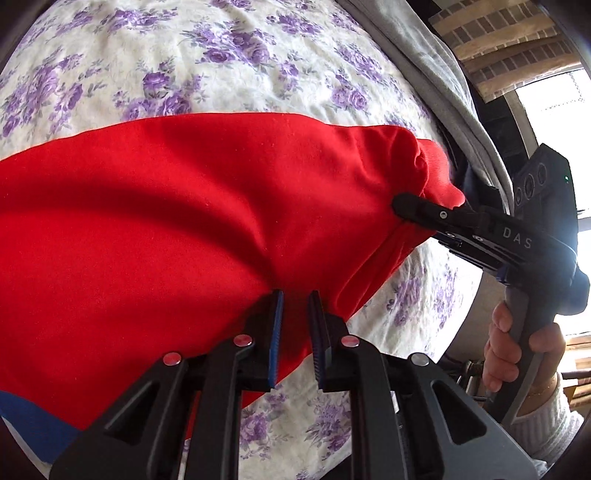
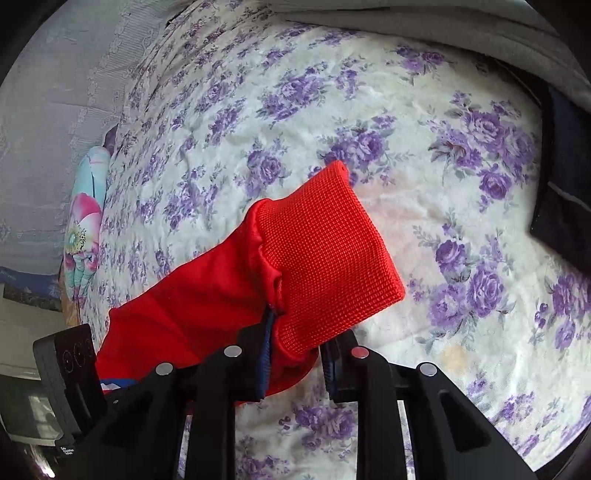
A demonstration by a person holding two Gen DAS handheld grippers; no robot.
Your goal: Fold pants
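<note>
Red pants (image 1: 177, 206) lie across a floral bedsheet (image 1: 229, 66); a blue part of them shows at the lower left. My left gripper (image 1: 295, 299) is shut on a fold of the red fabric near its lower edge. My right gripper (image 1: 417, 210) shows at the right of the left wrist view, shut on the leg end by the ribbed cuff (image 1: 439, 177). In the right wrist view, my right gripper (image 2: 295, 332) holds the ribbed red cuff (image 2: 325, 251) lifted above the sheet (image 2: 461, 184), with the leg (image 2: 177, 310) trailing to the lower left.
A grey blanket (image 1: 436, 62) runs along the far side of the bed, also in the right wrist view (image 2: 424, 29). A dark cloth (image 2: 561, 177) lies at the right. A colourful flowered pillow (image 2: 85, 229) and a lace curtain (image 2: 55, 110) are at the left.
</note>
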